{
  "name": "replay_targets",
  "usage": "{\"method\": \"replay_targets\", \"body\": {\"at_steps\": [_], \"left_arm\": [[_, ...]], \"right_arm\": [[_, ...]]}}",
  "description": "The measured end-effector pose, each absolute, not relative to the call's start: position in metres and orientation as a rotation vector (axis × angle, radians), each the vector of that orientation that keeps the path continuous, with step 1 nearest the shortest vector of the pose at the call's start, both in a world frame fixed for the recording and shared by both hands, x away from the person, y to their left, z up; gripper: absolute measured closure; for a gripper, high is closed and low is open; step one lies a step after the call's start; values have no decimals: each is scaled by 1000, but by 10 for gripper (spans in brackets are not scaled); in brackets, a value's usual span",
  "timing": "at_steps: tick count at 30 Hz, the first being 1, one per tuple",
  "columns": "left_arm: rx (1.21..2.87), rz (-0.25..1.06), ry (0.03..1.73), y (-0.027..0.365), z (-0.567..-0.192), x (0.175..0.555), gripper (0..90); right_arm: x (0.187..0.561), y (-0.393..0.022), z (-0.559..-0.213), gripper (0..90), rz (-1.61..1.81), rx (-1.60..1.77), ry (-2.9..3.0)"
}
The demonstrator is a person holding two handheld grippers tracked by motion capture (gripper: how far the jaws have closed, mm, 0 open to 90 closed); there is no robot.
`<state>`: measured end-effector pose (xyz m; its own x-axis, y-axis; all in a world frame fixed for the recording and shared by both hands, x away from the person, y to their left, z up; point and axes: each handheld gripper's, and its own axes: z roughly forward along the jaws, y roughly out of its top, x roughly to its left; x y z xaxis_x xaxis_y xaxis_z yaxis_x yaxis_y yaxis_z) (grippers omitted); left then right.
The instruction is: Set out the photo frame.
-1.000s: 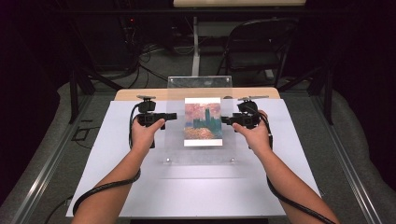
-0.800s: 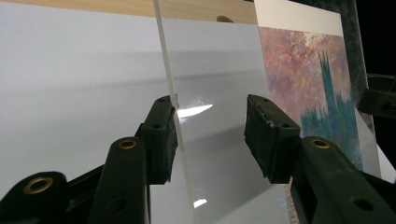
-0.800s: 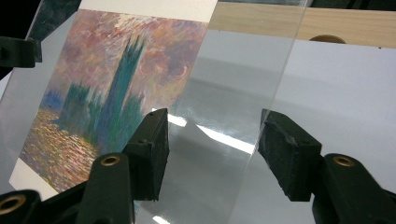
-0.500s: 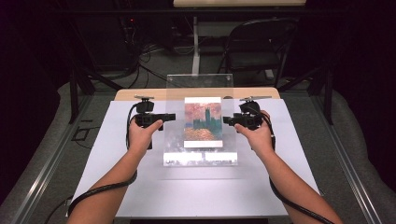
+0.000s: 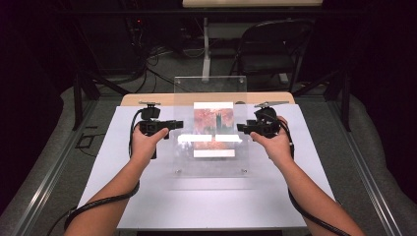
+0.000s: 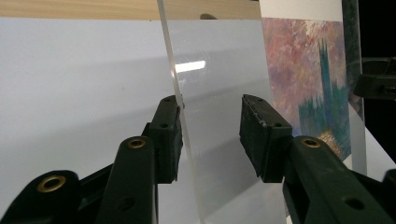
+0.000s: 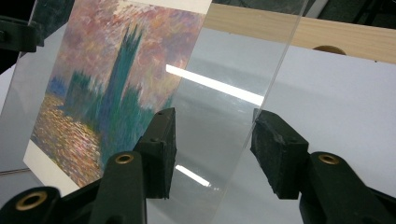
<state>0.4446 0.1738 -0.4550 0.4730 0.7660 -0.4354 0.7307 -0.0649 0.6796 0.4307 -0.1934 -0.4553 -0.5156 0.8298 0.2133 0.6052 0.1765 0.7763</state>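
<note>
The clear sheet (image 5: 211, 142) lies tilted over the print (image 5: 213, 129) mid-table, its side edges running away from the person. Left gripper (image 6: 210, 135) and right gripper (image 7: 212, 147) both stand open astride those edges (neither clamped), equally near.

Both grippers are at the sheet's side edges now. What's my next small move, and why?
Probably close both grippers. The left gripper and right gripper each straddle an edge of the clear acrylic sheet over the painted print, jaws open with visible gaps, so nothing is gripped yet.
</note>
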Motion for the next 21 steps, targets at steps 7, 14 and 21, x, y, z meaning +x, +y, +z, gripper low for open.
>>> {"method": "replay_targets", "body": {"at_steps": [7,14,21], "left_arm": [[1821,58,1222,176,-452,440,607],[1831,61,1193,179,-449,434,624],[1843,65,1166,181,-446,428,643]], "right_arm": [[426,-196,-452,519,1242,1318,2226],[420,-199,-448,548,1246,1292,2240],[414,-202,-444,573,1252,1243,2259]]}}
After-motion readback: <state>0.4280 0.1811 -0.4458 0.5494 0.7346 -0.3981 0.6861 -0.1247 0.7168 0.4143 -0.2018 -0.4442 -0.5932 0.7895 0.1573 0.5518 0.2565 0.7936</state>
